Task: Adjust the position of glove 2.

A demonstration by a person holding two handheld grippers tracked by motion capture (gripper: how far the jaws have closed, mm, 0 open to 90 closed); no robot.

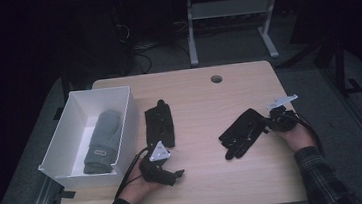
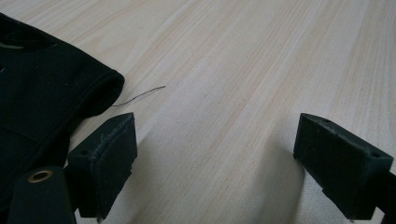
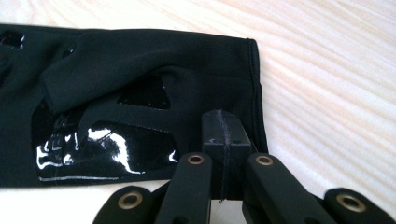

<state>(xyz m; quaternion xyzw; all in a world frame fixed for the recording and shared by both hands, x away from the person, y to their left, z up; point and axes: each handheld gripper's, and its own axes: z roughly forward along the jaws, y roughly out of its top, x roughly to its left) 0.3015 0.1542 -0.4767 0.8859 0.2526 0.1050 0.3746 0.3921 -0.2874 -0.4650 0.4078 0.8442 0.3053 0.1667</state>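
Black glove long axis diagonal, fingertips toward near-left.

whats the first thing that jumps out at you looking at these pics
The white box at the table's left stands out most, with a grey mitten lying inside it. On the pale wooden table two black gloves catch the eye: one lies flat just right of the box, and the other sits at the right, where the right gripper is shut at its cuff. The left gripper rests open near the first glove.
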